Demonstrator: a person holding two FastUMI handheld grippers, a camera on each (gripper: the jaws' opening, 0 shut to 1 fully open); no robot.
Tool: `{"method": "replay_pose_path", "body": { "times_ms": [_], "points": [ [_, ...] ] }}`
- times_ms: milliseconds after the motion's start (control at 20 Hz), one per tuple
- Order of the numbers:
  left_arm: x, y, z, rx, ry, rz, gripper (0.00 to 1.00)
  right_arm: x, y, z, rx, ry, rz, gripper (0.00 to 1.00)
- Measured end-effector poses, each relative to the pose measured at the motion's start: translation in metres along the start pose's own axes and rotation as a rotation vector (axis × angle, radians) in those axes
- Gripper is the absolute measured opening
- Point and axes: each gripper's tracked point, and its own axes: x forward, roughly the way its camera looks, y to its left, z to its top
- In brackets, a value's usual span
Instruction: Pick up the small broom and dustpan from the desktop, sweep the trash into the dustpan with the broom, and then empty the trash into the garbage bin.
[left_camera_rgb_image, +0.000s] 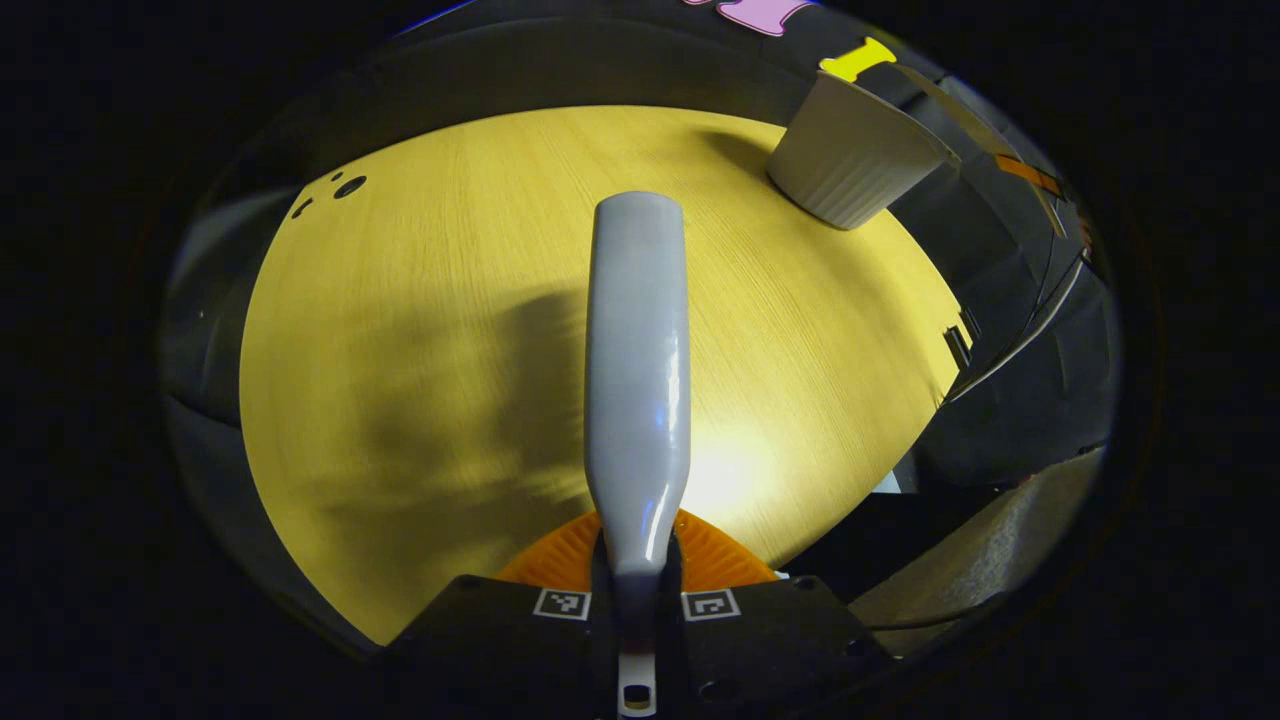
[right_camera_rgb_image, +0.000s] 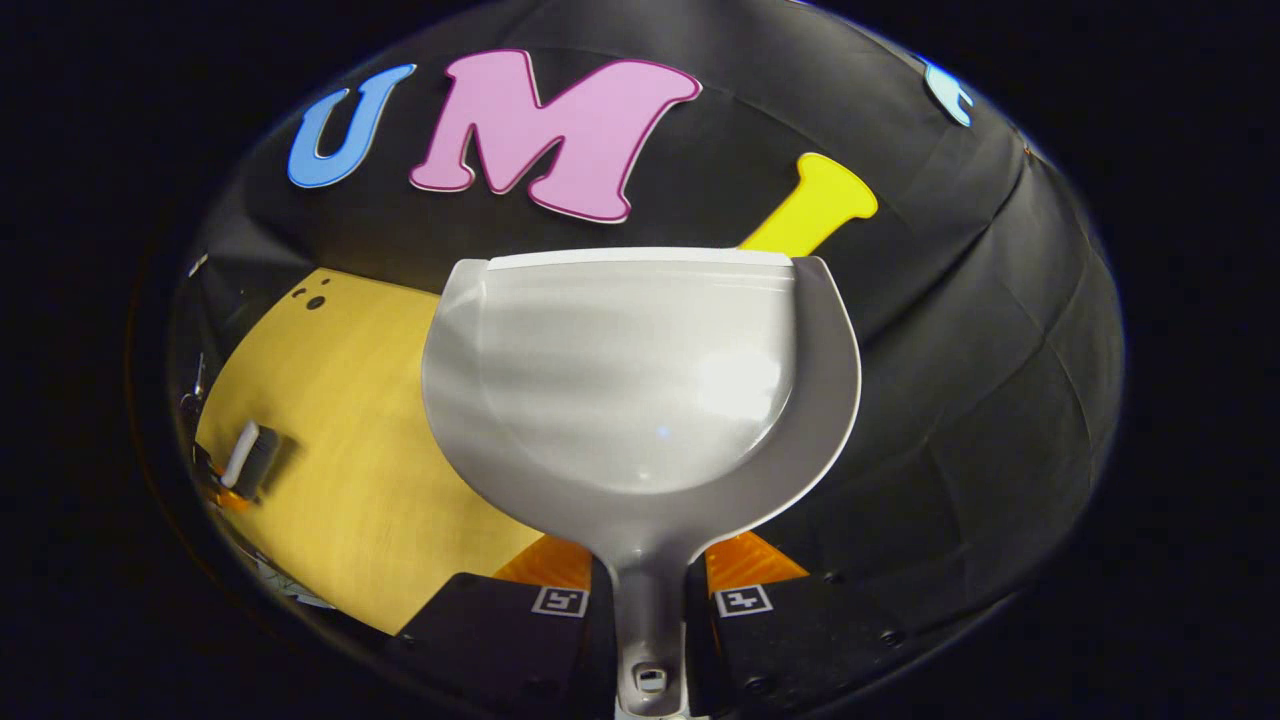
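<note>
Broom (left_camera_rgb_image: 638, 380) and dustpan (right_camera_rgb_image: 640, 390) are each being held in a gripper above the wooden desktop (left_camera_rgb_image: 400, 350). In the left gripper view, the left gripper (left_camera_rgb_image: 638, 600) is being kept clamped on the narrow neck of the broom, whose smooth grey body is being shown running up the centre of the frame, over the yellow wood. A white ribbed garbage bin (left_camera_rgb_image: 850, 160) is being seen at the upper right of that frame, standing on the desktop near its far edge, well apart from the broom. In the right gripper view, the right gripper (right_camera_rgb_image: 650, 600) is being kept clamped on the dustpan's handle at the bottom centre, and the pale grey scoop is being presented wide across the middle of the frame, its inside appearing bare. At the lower left of that frame, the other gripper with the broom is being seen small over the desktop.
</note>
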Motion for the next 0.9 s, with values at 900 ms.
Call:
{"method": "replay_pose_path", "body": {
  "times_ms": [900],
  "points": [
    [0.009, -0.025, -0.003, -0.135, -0.003, 0.118, 0.19, -0.010, 0.271, -0.127, -0.116, 0.272, 0.458, 0.31]
  ]
}}
